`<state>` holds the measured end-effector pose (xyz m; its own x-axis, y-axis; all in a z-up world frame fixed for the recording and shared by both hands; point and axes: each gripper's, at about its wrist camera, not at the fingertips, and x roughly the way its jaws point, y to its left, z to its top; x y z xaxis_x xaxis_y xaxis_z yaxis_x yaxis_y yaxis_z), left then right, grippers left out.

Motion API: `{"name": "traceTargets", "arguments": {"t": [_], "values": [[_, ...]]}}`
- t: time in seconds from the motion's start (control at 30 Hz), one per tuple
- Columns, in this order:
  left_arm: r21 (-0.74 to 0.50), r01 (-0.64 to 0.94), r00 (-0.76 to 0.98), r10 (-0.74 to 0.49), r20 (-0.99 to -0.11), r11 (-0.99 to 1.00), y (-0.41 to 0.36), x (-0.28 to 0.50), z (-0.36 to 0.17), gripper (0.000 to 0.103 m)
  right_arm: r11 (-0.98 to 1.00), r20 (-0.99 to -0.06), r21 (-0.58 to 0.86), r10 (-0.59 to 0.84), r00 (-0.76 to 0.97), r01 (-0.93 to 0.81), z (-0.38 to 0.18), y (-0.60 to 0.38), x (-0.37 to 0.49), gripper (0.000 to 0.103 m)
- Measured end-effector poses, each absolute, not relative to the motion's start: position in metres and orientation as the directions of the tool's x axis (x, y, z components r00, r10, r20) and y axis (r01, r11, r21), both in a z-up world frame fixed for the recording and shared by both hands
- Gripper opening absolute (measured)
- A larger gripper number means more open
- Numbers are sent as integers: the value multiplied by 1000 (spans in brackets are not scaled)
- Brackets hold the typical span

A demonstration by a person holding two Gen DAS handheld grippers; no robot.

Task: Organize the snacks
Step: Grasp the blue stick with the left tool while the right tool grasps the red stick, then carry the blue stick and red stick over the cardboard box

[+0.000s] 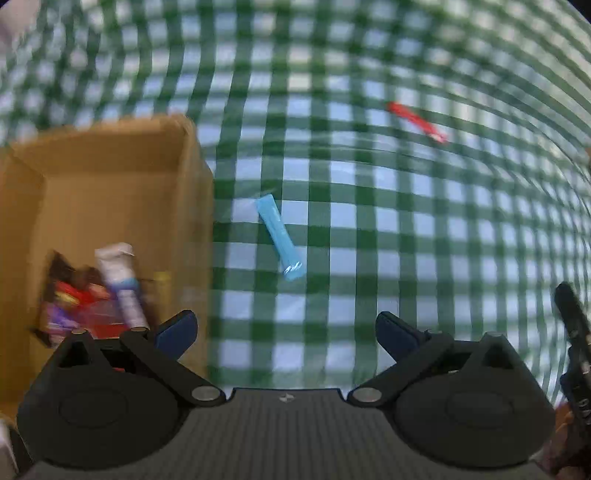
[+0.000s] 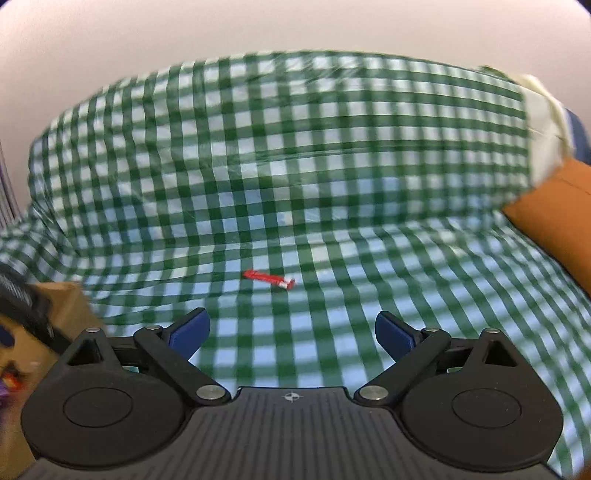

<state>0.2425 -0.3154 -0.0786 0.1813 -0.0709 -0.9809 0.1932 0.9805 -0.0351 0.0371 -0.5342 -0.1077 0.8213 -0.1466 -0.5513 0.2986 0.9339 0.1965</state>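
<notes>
My left gripper [image 1: 284, 332] and right gripper [image 2: 291, 332]: jaws apart, empty. Cardboard box [image 1: 110, 192] at left holds crinkled wrappers [image 1: 107, 295]. Beyond, on glossy green-checked worktop cloth [image 1: 406, 240], a flat blue sachet [image 1: 280, 238]; farther, slim red stick [image 2: 269, 278].

A green-and-white checked cloth [image 2: 295, 155] covers the counter and fills most of both views. An orange cushion-like shape [image 2: 557, 214] sits at the right edge, and a pale wall [image 2: 110, 33] spans the top.
</notes>
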Motion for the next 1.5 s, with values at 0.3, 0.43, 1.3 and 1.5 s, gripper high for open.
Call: {"name": "traceTargets", "arguments": {"t": [0.3, 0.43, 1.3, 1.5], "values": [[-27, 123, 103, -40, -994, 992, -356, 306, -189, 103, 970, -614, 188, -4, 789, 151, -212, -571, 227, 97], [-28, 106, 75, -36, -997, 994, -353, 315, -216, 103, 973, -640, 168, -16, 768, 159, -247, -571, 285, 97], [-178, 166, 232, -214, -949, 970, -281, 252, -137, 16, 970, -593, 164, -50, 804, 181, -216, -531, 233, 23], [-186, 273, 341, -276, -899, 944, -246, 185, -64, 16, 950, -558, 224, -60, 828, 220, -153, -495, 134, 23]]}}
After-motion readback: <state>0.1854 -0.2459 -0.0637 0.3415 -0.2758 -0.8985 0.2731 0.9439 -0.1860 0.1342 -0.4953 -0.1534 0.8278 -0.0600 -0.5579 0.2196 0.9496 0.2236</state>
